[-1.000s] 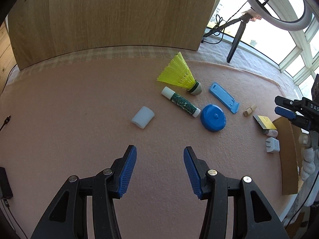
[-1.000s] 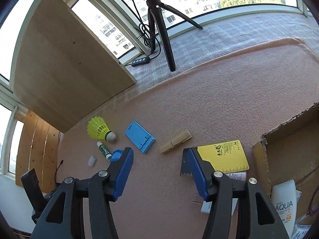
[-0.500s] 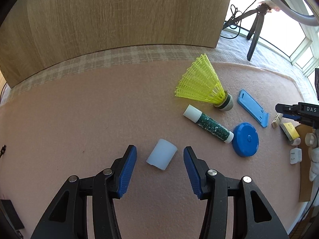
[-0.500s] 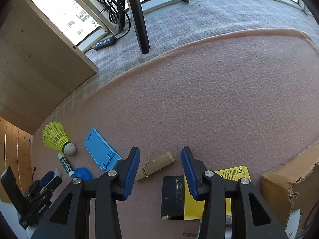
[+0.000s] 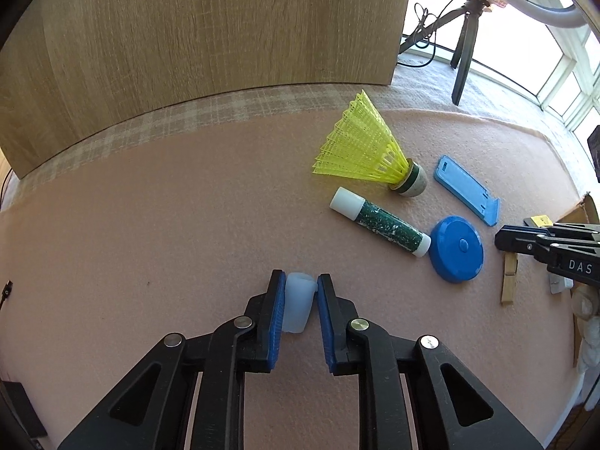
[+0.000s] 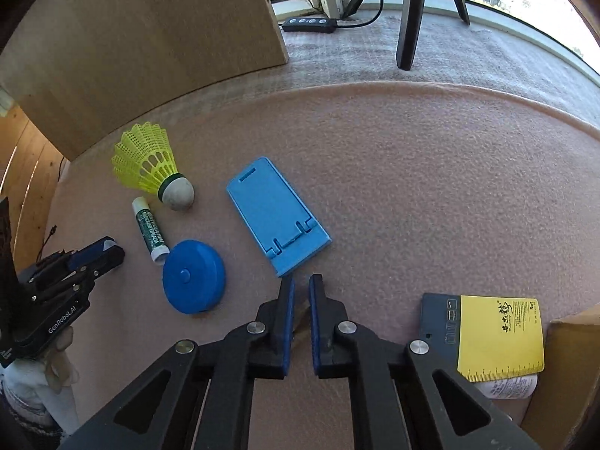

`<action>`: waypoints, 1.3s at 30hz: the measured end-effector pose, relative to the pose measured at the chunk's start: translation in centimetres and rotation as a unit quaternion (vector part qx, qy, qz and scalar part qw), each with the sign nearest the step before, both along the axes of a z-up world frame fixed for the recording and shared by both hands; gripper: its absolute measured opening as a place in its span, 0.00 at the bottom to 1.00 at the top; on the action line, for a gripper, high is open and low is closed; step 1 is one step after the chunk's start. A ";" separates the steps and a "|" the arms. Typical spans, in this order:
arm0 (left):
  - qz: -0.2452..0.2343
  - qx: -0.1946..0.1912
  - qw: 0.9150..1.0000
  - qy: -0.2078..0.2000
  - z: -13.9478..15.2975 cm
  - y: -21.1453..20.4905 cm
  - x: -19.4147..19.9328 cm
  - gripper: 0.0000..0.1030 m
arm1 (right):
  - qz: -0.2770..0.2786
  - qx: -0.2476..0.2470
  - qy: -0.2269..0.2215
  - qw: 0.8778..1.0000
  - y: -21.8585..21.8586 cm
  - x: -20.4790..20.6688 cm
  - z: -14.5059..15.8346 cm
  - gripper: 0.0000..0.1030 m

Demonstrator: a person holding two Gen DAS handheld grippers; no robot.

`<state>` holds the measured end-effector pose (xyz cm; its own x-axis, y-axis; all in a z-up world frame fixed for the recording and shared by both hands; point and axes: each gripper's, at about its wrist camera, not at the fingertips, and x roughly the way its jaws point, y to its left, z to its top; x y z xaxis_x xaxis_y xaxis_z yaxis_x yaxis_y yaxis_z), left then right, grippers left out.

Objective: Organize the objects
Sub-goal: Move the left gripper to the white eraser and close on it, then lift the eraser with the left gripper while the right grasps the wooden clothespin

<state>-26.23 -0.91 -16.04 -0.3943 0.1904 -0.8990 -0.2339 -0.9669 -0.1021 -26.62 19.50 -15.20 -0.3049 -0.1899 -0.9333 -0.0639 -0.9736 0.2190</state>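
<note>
My left gripper (image 5: 300,281) is shut on a small translucent white cap (image 5: 297,305) lying on the pink mat. My right gripper (image 6: 301,283) is shut on a wooden clothespin (image 6: 301,324), seen between its blue pads; the pin also shows in the left wrist view (image 5: 509,281) under the right gripper (image 5: 500,240). On the mat lie a yellow shuttlecock (image 5: 362,155), a green glue stick (image 5: 380,221), a round blue case (image 5: 456,248) and a blue phone stand (image 6: 277,215). The left gripper also shows in the right wrist view (image 6: 108,251).
A wooden board (image 5: 195,45) stands at the back. A cardboard box (image 6: 570,371) sits at the right, with a yellow-and-dark card (image 6: 495,333) and a white tube (image 6: 506,388) beside it. A tripod leg (image 6: 410,15) and power strip (image 6: 309,24) are beyond the mat.
My left gripper moved forward and closed on the white cap. My right gripper moved down and left and closed on the clothespin.
</note>
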 end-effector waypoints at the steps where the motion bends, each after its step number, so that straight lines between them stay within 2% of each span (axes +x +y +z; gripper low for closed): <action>1: -0.001 0.008 1.000 0.002 0.1 0.0 0.6 0.16 | 0.007 -0.001 0.002 1.000 -0.5 0.5 0.0 0.07; 2: -0.003 0.018 1.000 -0.003 0.2 0.0 1.4 0.08 | 0.013 -0.006 0.004 1.000 -0.8 1.1 0.0 0.07; 4: -0.007 0.030 1.000 -0.005 0.2 0.3 3.3 0.07 | 0.021 -0.021 0.006 1.000 -1.3 2.4 -0.1 0.07; 8: -0.028 0.019 0.999 -0.002 0.2 1.3 7.6 0.07 | 0.047 -0.025 0.012 0.999 -2.3 5.6 -0.1 0.07; 10: -0.029 0.052 0.998 -0.026 -0.4 1.2 9.4 0.00 | 0.045 -0.038 0.014 0.998 -2.2 7.2 0.0 0.07; 12: -0.018 0.071 0.997 -0.029 -0.4 0.8 11.2 0.01 | 0.027 -0.044 0.023 0.998 -1.5 9.0 0.4 0.08; 13: -0.011 0.076 0.997 -0.029 -0.4 0.6 12.0 0.01 | 0.016 -0.055 0.027 0.998 -1.2 9.8 0.6 0.11; 15: 0.001 0.094 0.995 -0.032 -0.3 0.2 13.1 0.01 | -0.011 -0.075 0.038 0.996 -0.8 11.2 1.0 0.26; 16: 0.001 0.100 0.994 -0.034 -0.4 0.1 13.4 0.01 | -0.020 -0.081 0.042 0.996 -0.7 11.8 0.9 0.28; 19: 0.007 0.083 0.996 -0.020 0.1 0.2 13.9 0.01 | -0.046 -0.091 0.043 0.994 -0.7 12.8 0.9 0.28; 21: 0.009 0.077 0.997 -0.013 0.8 0.1 13.9 0.05 | -0.061 -0.100 0.043 0.992 -0.7 13.2 0.8 0.28; 23: 0.011 0.075 0.997 -0.006 1.6 -0.4 14.0 0.29 | -0.075 -0.096 0.045 0.991 -0.5 13.6 0.9 0.28; 24: 0.013 0.076 0.997 -0.002 1.8 -0.5 14.1 0.35 | -0.073 -0.094 0.045 0.992 -0.2 13.7 1.0 0.28; 25: 0.015 0.077 0.997 -0.005 2.0 -0.6 13.8 0.47 | -0.067 -0.091 0.040 0.993 -0.3 13.8 1.0 0.28; 29: 0.021 0.085 0.996 -0.018 1.6 -0.6 13.2 0.48 | -0.057 -0.097 0.016 0.993 -0.9 13.6 0.6 0.28; 33: 0.020 0.074 0.997 -0.021 1.0 0.3 12.3 0.47 | -0.048 -0.079 0.007 0.996 -2.6 13.1 -0.1 0.28; 36: 0.015 0.063 0.998 -0.021 0.6 1.0 11.8 0.38 | -0.046 -0.072 0.002 0.996 -3.3 12.5 -0.5 0.28; 39: 0.013 0.048 0.999 -0.021 0.3 1.6 11.5 0.35 | -0.042 -0.058 0.003 0.997 -3.9 12.2 -0.6 0.28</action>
<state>-14.72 0.68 -15.78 -0.3628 0.2667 -0.8929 -0.2019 -0.9579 -0.2041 -14.46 15.63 -15.77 -0.3294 -0.2705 -0.9046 -0.1424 -0.9329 0.3309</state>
